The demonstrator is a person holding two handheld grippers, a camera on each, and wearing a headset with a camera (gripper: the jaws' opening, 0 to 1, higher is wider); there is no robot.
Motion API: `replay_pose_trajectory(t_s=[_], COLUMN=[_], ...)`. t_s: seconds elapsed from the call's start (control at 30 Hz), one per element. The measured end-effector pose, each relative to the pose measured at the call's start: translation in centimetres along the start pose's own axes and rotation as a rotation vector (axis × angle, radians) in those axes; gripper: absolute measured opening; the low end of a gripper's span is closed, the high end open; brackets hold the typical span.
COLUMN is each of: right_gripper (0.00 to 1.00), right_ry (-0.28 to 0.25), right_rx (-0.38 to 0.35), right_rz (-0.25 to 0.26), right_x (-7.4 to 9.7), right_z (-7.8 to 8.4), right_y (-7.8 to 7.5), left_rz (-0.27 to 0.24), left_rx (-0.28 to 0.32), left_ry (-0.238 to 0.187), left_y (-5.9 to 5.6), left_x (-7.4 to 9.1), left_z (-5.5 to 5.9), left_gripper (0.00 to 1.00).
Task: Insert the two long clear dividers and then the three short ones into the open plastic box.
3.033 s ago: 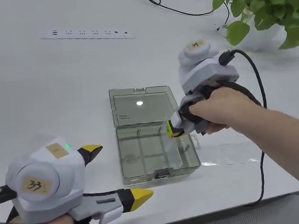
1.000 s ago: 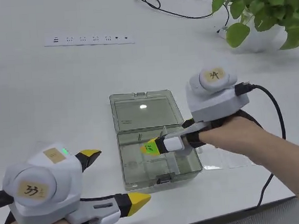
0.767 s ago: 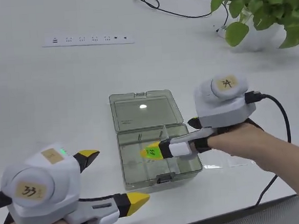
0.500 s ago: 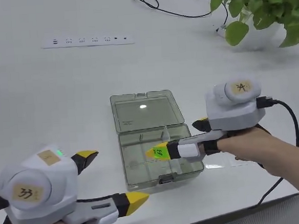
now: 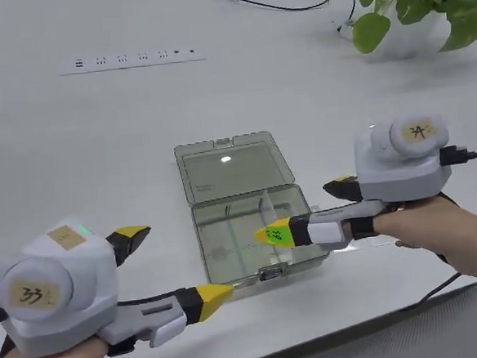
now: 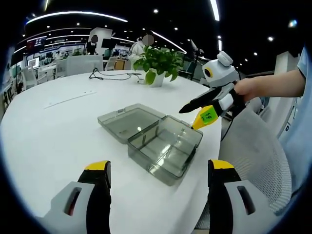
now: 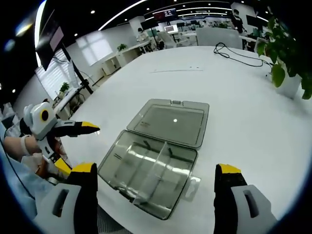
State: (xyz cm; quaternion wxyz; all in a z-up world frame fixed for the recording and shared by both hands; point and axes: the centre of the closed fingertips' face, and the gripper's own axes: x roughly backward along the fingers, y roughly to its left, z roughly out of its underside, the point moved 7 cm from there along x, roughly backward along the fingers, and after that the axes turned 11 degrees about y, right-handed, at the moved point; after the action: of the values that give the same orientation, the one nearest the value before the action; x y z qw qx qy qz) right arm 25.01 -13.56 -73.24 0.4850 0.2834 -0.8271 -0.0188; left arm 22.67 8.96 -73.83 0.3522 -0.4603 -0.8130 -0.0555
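Box [image 5: 229,271] sat open near the front edge of the bench [image 5: 98,156], about midway along it. Its lid [image 5: 234,167] lay flat toward the far side. Dividers [image 7: 159,165] stood inside the box, one lengthwise and at least one across (count unsure, clear on clear).

Right gripper [image 5: 306,212] hung over the box's right side, jaws spread and nothing between them. Left gripper [image 5: 172,264] hovered off the box's left, toward the front edge, jaws spread as well, empty and apart from the box.

A faint clear strip [image 5: 372,244] seemed to lie on the bench just right of the box, too pale to be certain.

Judged: pieces remained to be fetched and seated.

Risks noted:
- Nothing braced the box. A downward push on a divider could skid it, and the front edge was near.
- A thin flat strip on a smooth bench offers little to pinch. The jaws could slide it away or nip only one end, so it swings.
- Slots were hard to read through clear walls. A divider could start crooked, jam, or land in the wrong slot.
- The right gripper's lower jaw hung close above the seated dividers. A careless move could knock one loose.
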Motion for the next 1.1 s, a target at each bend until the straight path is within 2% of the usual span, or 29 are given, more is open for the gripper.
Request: replay_pose_trajectory(t_s=[0.1, 0.23, 0.3, 0.37, 0.43, 0.53, 0.57, 0.63, 0.67, 0.73, 0.83, 0.93, 1.1], right_gripper=[1.00, 1.00, 1.00, 1.00, 1.00, 1.00, 1.00, 1.00, 1.00, 1.00, 1.00, 1.00, 1.00], right_ry=[0.000, 0.007, 0.015, 0.000, -0.007, -0.031, -0.057, -0.055, -0.053, -0.056, -0.051, -0.082, -0.087], right_rx=[0.012, 0.052, 0.050, 0.070, 0.111, 0.154, 0.177, 0.170, 0.184, 0.235, 0.286, 0.341, 0.426], right_rz=[-0.005, -0.035, -0.049, -0.062, -0.074, -0.086, -0.093, -0.111, -0.127, -0.130, -0.134, -0.147, -0.144], right_x=[0.4, 0.6, 0.7, 1.3, 1.7, 2.3, 2.6, 2.6, 2.7, 3.1, 3.7, 4.3, 4.9], right_z=[0.2, 0.4, 0.6, 0.7, 0.7, 0.4, 0.1, 0.6, 0.6, 0.7, 0.8, 0.6, 1.1], right_y=[0.1, -0.5, -0.7, -1.2, -1.0, -0.9, -0.9, -1.7, -1.6, -1.5, -1.2, -0.8, -0.7], left_rz=[-0.013, -0.036, -0.048, -0.054, -0.062, -0.081, -0.091, -0.104, -0.112, -0.121, -0.140, -0.157, -0.190], left_rx=[0.009, 0.015, 0.049, 0.066, 0.078, 0.098, 0.110, 0.121, 0.120, 0.119, 0.115, 0.113, 0.143], left_ry=[-0.011, -0.018, -0.033, -0.045, -0.038, -0.052, -0.059, -0.054, -0.052, -0.058, -0.046, -0.038, -0.025], left_y=[0.1, 0.1, -0.1, -0.3, -0.3, -0.4, -0.4, -0.3, -0.3, -0.3, -0.1, 0.2, 1.2], left_x=[-0.1, -0.3, -0.2, -0.1, -0.1, 0.3, 0.4, 0.5, 0.6, 1.0, 1.2, 1.7, 2.5], left_z=[-0.3, -0.5, -0.6, -0.5, -0.3, -0.2, -0.2, -0.1, -0.1, -0.2, 0.0, 0.2, 0.8], left_gripper=[0.83, 0.83, 0.83, 0.83, 0.83, 0.83, 0.83, 0.83, 0.83, 0.84, 0.84, 0.84, 0.85])
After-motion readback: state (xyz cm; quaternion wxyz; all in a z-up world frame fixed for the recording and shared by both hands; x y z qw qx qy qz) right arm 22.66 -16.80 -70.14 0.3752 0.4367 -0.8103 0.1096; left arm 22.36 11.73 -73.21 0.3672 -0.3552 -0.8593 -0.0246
